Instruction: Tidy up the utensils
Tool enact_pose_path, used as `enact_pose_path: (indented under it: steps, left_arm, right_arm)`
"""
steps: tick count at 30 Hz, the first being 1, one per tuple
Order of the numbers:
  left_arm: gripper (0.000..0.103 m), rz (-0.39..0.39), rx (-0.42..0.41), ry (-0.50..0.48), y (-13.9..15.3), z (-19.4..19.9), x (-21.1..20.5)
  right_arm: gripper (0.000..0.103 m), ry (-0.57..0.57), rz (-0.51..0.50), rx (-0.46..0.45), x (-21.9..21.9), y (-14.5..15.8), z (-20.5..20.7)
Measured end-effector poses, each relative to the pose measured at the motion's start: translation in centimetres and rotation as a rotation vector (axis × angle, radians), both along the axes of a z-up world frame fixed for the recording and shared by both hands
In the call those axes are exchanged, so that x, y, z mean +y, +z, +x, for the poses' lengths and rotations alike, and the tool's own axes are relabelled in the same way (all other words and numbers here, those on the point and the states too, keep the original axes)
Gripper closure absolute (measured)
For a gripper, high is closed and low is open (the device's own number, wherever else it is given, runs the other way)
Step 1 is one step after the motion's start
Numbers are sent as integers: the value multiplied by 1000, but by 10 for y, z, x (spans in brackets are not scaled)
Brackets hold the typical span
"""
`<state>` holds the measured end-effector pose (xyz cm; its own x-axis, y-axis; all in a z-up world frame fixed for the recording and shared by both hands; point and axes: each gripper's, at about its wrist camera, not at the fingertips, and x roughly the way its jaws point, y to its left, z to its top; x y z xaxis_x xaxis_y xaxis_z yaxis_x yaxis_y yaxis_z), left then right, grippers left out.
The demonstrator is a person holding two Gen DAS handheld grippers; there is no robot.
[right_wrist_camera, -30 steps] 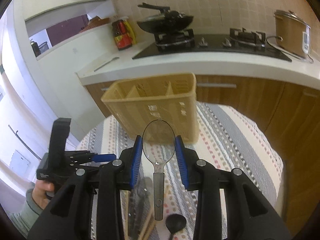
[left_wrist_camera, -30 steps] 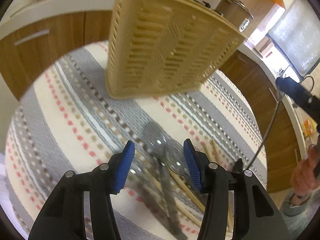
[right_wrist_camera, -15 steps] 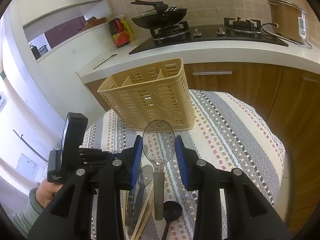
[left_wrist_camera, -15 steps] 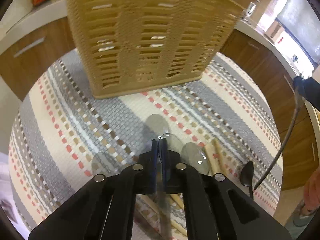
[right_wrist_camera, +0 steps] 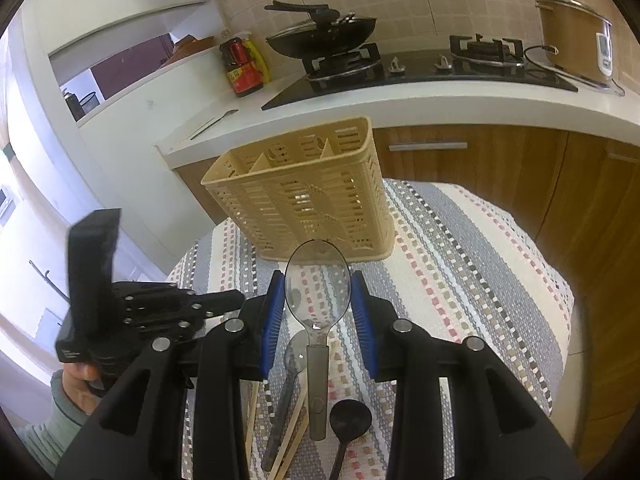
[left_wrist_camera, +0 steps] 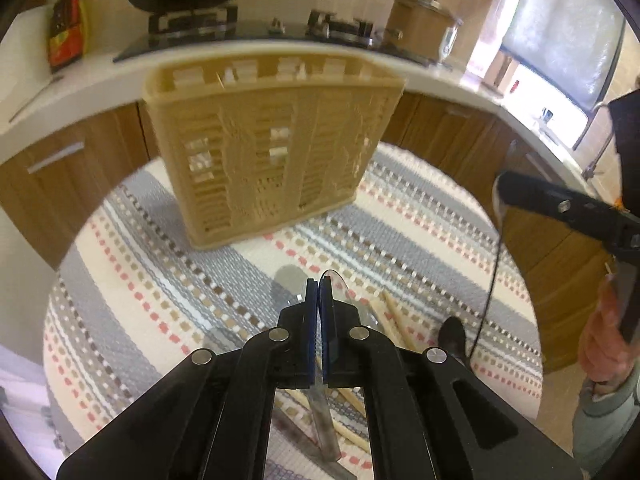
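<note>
left gripper: blue pads clamped edge-on around a clear spoon; thin bowl rim pokes out just past the pad tips, grey handle hangs down toward the camera between the arms. Points steeply down at the cloth, near side of the table.
right gripper: jaws part-open and pinching the bowl of a second clear spoon by its two edges; bowl faces the camera, grey handle drops straight down between the arms. Held clear of the cloth.
utensil holder: beige slotted plastic, upright on the far part of the table, dividers visible inside from the right wrist view; compartments look empty from here, bottoms not visible. Far of both grippers, not touched.
chopsticks: wooden, loose on the cloth at the near side, under and behind the right gripper; some also right of the left gripper.
black spoon: on the cloth, near side, just right of the held spoon's handle.
grey-handled utensil: lying on the cloth among the chopsticks, clear bowl pointing far.
tablecloth: woven, grey and cream stripes with red and brown dashes, covers the round table.
background: white counter far side, gas hob with black wok at left, brown rice cooker far right, red-label bottle left of the hob.
person: hand and grey-green sleeve on each gripper handle, seen at frame edges.
</note>
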<state>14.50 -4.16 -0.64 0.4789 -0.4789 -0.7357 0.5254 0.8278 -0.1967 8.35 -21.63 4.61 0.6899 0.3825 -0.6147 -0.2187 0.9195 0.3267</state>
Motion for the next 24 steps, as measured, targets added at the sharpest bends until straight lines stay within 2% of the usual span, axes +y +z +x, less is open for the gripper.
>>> enact_pose_path:
  steps: [5,8,11,17,21,24]
  left_arm:
    - [103,-67,-129,31,29,-21,19]
    - [103,-81,-287,82,52,-33,28]
    - [103,-100,-388,131,74,-37,34]
    - [103,-162,-580,235,139,-24,50]
    - [103,-159,-691,284,172,-12,51]
    - [103,-125,-768,328,184,0,49]
  right_arm:
    - [73,-4,-51,-76,11,17,-10]
    - [73,-7,-58,-127,15,31,-14]
    - [73,-23,-72,-194,21,50,-16]
    - [73,-50,-66,-302,25,91,-4]
    - [73,-77,-59,-394,28,118,14]
    - [73,-121,-93,-456,32,128,31]
